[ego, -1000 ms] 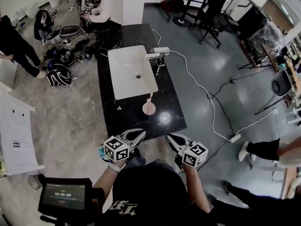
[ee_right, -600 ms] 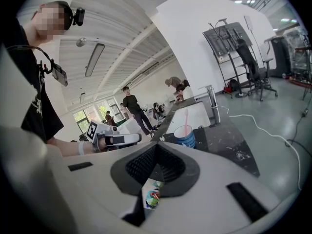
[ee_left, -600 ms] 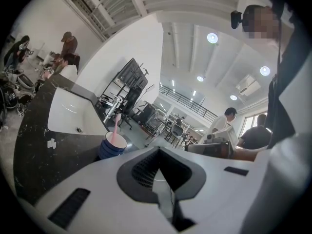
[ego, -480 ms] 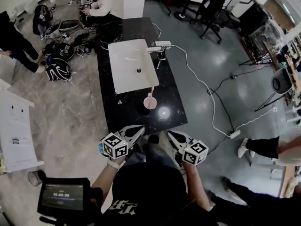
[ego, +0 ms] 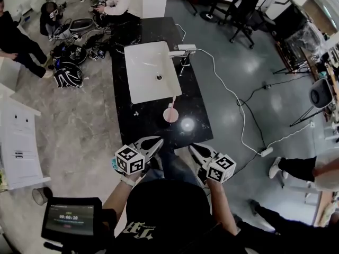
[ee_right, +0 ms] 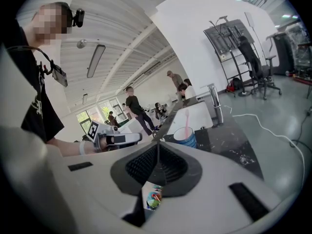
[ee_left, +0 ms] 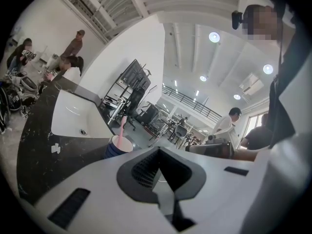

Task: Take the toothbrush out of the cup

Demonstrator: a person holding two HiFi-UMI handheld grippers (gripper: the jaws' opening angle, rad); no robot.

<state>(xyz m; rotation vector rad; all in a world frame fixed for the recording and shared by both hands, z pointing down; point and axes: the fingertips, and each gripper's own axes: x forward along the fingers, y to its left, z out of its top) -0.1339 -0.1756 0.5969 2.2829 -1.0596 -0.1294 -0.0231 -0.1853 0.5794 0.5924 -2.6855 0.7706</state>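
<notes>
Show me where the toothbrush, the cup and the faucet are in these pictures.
toothbrush [ee_right: 187,120]: right gripper view, on the pink handle that sticks up.
cup [ee_right: 187,141]: right gripper view, on its blue outer wall.
faucet [ee_right: 215,106]: right gripper view, on its metal upright.

Pink toothbrush [ee_left: 122,128] upright, slightly tilted, in blue cup [ee_left: 111,152] beside sink [ee_left: 68,116].

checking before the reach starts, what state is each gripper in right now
left gripper: closed, jaws together, holding nothing.
right gripper: closed, jaws together, holding nothing.
</notes>
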